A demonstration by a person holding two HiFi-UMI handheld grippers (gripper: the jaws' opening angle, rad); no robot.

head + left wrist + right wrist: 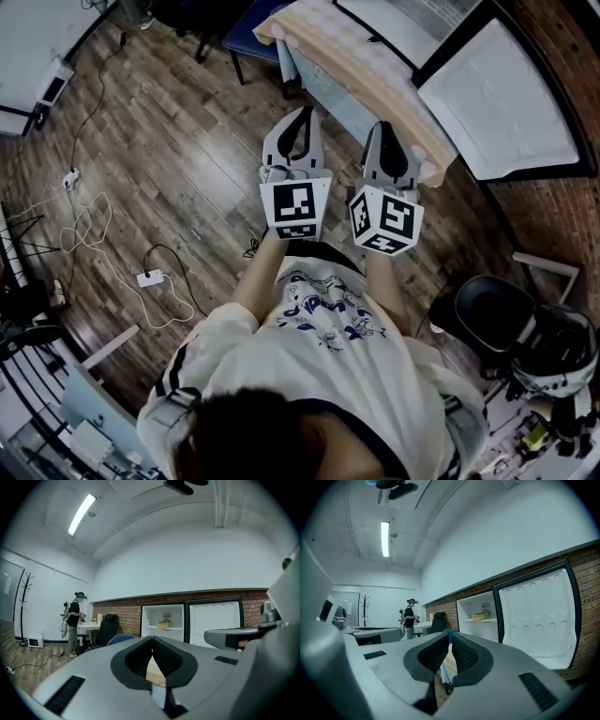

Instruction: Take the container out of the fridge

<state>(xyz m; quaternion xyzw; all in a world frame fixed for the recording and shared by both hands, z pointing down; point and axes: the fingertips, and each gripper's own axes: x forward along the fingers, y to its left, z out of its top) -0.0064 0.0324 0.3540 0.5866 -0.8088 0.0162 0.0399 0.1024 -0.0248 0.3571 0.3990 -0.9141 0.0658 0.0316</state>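
The fridge (162, 619) stands open against the brick wall, far ahead of both grippers. On its shelf sits a yellowish container (163, 625), which the right gripper view also shows as the container (480, 616) beside the swung-out white door (534, 616). My left gripper (303, 112) and right gripper (384, 127) are held side by side at chest height over the wood floor. In the left gripper view the left gripper (152, 640) is shut and empty. The right gripper (450, 638) looks shut too, holding nothing.
A beige-topped table (366, 66) lies just ahead of the grippers, with a blue chair (248, 33) beyond. A black office chair (487, 314) is at my right. Cables and a power strip (150, 278) lie on the floor. Another person (73, 620) stands by a far desk.
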